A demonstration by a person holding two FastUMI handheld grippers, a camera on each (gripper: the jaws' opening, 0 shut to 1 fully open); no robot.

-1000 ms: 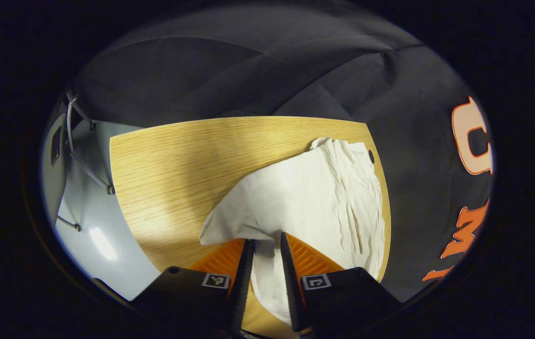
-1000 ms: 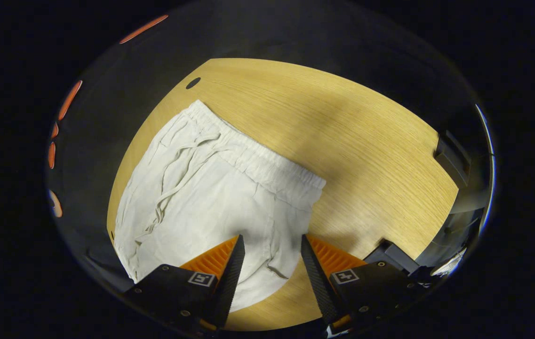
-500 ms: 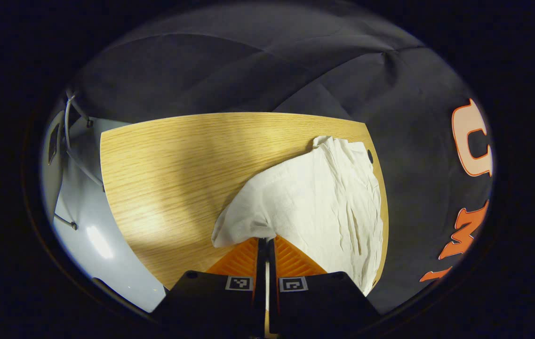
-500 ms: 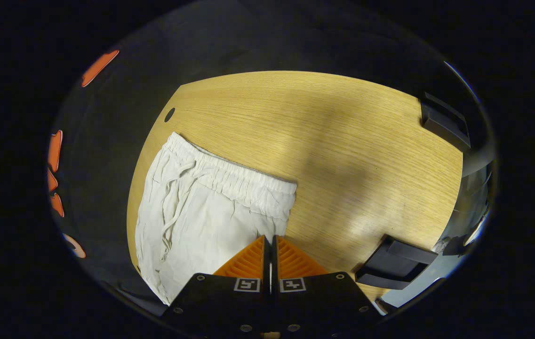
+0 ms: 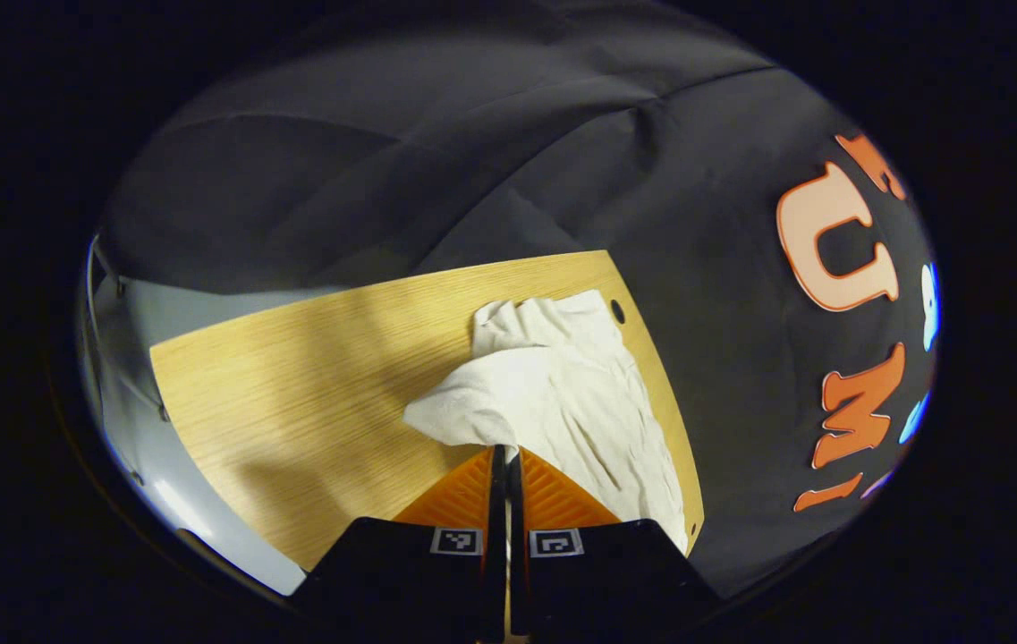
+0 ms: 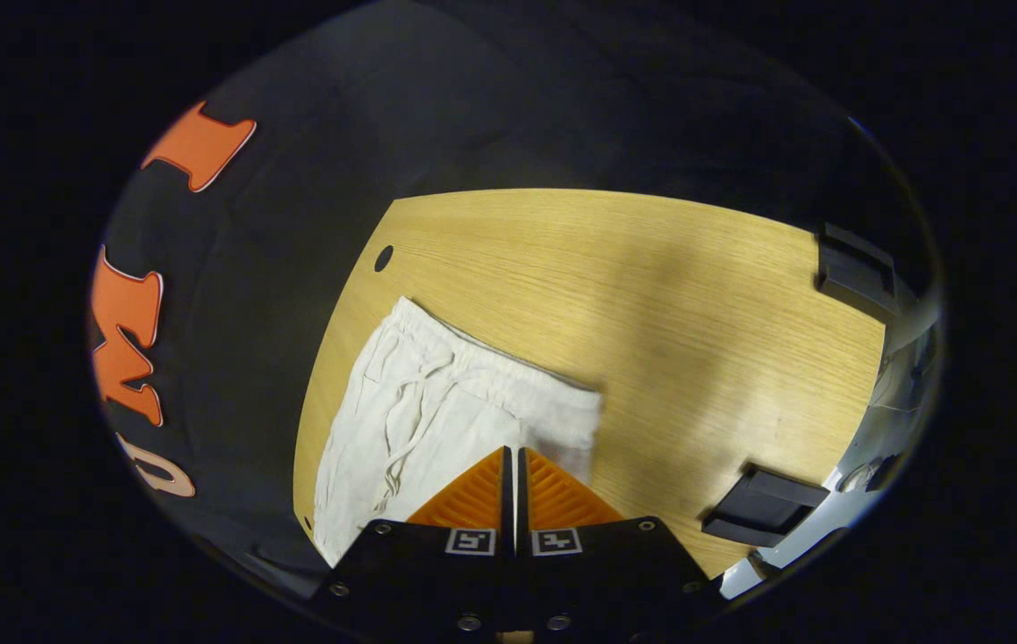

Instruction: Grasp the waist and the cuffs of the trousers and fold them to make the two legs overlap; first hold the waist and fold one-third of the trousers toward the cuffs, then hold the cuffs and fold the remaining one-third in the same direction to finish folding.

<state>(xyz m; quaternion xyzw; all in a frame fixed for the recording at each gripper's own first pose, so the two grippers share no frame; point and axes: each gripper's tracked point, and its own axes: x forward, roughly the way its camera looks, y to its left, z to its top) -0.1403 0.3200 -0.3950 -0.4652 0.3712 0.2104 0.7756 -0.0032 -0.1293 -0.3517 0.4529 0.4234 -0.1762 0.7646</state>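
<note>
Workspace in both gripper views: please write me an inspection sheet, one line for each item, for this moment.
Surface: wooden table, with a small round hole near one corner.
Job's things: white trousers at the table's edge; waist with drawstring lies flat; the other end is lifted and bunched.
Clutter: two black blocks at the table's far edge.
Grippers: left gripper shut on the trousers; right gripper shut on the trousers.
Cables: thin cables past the table's edge.
Surroundings: black cloth wall; pale floor.
</note>
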